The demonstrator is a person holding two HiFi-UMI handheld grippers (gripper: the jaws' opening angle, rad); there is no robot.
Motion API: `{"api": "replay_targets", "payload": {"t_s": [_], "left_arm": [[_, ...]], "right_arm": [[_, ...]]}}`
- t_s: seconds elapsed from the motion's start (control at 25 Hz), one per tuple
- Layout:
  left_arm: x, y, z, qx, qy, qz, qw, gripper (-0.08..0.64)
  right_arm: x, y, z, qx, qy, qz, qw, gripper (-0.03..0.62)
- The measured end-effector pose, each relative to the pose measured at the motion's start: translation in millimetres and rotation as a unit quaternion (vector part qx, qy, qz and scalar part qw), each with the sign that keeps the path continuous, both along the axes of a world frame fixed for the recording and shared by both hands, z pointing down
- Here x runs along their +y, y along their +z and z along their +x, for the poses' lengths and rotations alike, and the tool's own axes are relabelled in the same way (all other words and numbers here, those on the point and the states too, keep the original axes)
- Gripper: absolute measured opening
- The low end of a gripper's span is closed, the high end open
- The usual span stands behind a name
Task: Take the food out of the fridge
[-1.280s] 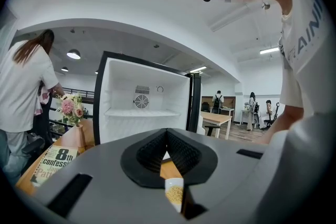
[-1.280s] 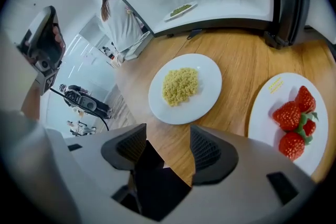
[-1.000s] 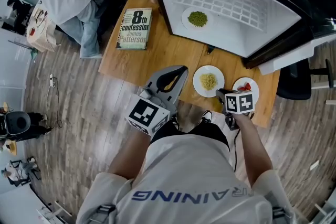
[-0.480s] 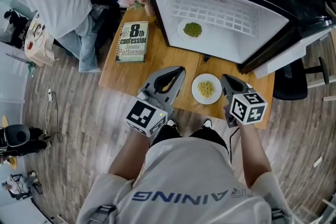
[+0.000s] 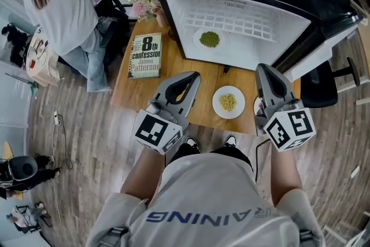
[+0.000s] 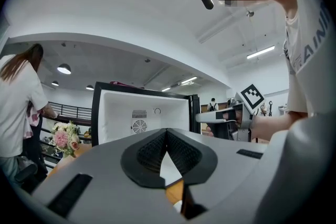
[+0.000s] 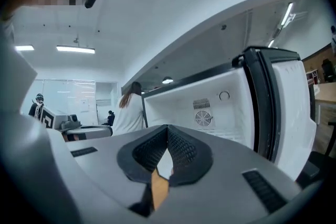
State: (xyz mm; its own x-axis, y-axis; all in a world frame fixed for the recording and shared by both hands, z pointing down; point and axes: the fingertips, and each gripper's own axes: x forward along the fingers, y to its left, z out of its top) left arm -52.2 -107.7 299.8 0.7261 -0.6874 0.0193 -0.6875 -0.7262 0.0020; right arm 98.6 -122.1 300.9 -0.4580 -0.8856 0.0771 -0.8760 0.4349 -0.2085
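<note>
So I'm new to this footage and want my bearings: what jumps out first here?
The open fridge stands at the back of the wooden table, its white inside holding one plate of green food. In front of it a plate of yellow food sits on the table between the left gripper and right gripper, both shut and empty. A book lies at the table's left.

Black fridge (image 5: 254, 37) open, white inside, plate of green food (image 5: 209, 39) within, plate of yellow food (image 5: 228, 102) outside, just before it
</note>
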Motion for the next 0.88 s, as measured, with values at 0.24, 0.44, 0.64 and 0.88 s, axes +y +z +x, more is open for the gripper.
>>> {"api": "replay_targets", "payload": {"t_s": [0.24,0.44,0.64,0.88], "left_arm": [[-3,-13,-8,0.01,-0.004,0.015,0.9998,0.008],[-4,-15,-10,0.011,-0.008,0.021,0.9997,0.008],[-5,-13,-13,0.011,-0.015,0.019,0.9997,0.008],[-4,-10,-16,0.007,-0.018,0.017,0.9997,0.008]], "right_arm": [[-2,-20,3,-0.002,0.017,0.02,1.0,0.021],[-4,-9,0,-0.007,0.012,0.0,1.0,0.021],[-6,-3,-2,-0.017,0.008,-0.017,1.0,0.021],[-10,0,-7,-0.02,-0.001,-0.017,1.0,0.021]]}}
